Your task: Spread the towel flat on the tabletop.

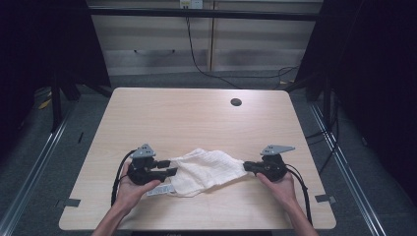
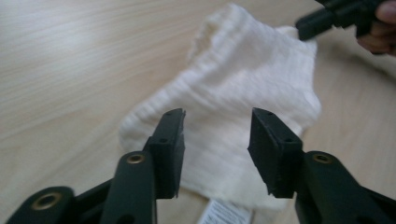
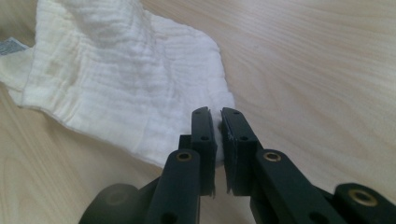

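Note:
A crumpled white cloth [image 1: 206, 169] lies on the near part of the wooden table [image 1: 196, 113], between the two hand-held grippers. My left gripper [image 1: 172, 167] is at the cloth's left end. In the left gripper view its jaws [image 2: 217, 116] stand apart over the cloth [image 2: 243, 84], and the pads do not press on it. My right gripper [image 1: 246, 166] is at the cloth's right corner. In the right gripper view its jaws [image 3: 218, 114] are nearly together, with a thin bit of the cloth [image 3: 116, 79] pinched between them. A printed label [image 1: 160, 189] sticks out at the cloth's near left edge.
A round cable hole [image 1: 236, 102] sits near the table's far edge. The table's near edge runs just below the person's wrists. Cabinets and cables stand behind the table, with dark floor and rails on both sides.

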### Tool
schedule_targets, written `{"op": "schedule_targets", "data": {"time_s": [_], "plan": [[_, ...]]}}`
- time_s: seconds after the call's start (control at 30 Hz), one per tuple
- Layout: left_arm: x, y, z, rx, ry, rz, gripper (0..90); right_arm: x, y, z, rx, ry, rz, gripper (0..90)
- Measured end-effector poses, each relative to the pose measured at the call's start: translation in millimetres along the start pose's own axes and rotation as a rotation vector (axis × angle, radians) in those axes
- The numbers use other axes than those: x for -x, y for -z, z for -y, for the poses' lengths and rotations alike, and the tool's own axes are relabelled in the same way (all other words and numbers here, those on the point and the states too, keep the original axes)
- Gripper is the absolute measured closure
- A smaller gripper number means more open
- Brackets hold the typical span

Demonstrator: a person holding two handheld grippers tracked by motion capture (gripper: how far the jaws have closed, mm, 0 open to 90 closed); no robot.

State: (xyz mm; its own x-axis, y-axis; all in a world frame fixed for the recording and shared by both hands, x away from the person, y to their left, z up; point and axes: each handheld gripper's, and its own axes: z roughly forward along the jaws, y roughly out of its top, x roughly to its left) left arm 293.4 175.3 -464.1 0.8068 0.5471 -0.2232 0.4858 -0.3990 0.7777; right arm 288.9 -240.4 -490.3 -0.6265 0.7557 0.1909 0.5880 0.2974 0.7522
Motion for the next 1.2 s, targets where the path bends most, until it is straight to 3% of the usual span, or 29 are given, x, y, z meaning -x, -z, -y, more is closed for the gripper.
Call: {"op": "schedule_targets", "data": {"time_s": [0.03,0.2,0.37,0.43,0.53,0.73,0.83,0.9,0.93,0.97,1.07,1.2], "plan": [[2.5,-0.4,3.9,-0.015,-0.009,0.015,63.7,0.2,0.8,2.8,0.006,-0.007,-0.003,83.4],[7.9,-10.2,24.2,-0.061,-0.042,0.072,66.9,0.0,0.6,5.5,0.021,-0.024,-0.004,82.0],[12.9,-13.8,24.9,-0.046,-0.050,0.108,65.1,0.8,0.6,5.4,0.026,-0.031,-0.001,80.6],[18.8,-16.6,25.5,-0.053,-0.070,0.089,66.3,1.2,0.5,5.9,0.019,-0.031,0.001,80.1],[23.6,-23.8,28.2,-0.087,-0.087,0.106,66.3,1.2,0.5,6.4,0.019,-0.036,-0.008,80.1],[24.7,-29.7,30.5,-0.117,-0.108,0.084,61.4,2.2,1.8,6.9,0.029,-0.037,-0.018,79.7],[30.3,-29.4,31.3,-0.124,-0.135,0.050,58.7,2.5,2.0,7.3,0.028,-0.040,-0.022,79.0],[28.8,-28.8,31.4,-0.125,-0.139,0.039,65.5,2.5,2.2,7.1,0.035,-0.045,-0.026,77.8],[28.2,-27.9,32.0,-0.126,-0.135,0.033,75.4,2.6,2.9,7.0,0.044,-0.047,-0.035,74.5],[27.0,-27.8,32.6,-0.121,-0.130,0.049,75.4,2.6,2.9,7.0,0.044,-0.047,-0.035,74.5],[26.3,-25.4,33.4,-0.123,-0.128,0.045,81.8,2.4,4.3,6.7,0.057,-0.042,-0.045,70.7],[21.2,-19.1,31.9,-0.081,-0.085,0.089,85.2,1.6,5.0,6.7,0.068,-0.035,-0.061,69.9]]}}
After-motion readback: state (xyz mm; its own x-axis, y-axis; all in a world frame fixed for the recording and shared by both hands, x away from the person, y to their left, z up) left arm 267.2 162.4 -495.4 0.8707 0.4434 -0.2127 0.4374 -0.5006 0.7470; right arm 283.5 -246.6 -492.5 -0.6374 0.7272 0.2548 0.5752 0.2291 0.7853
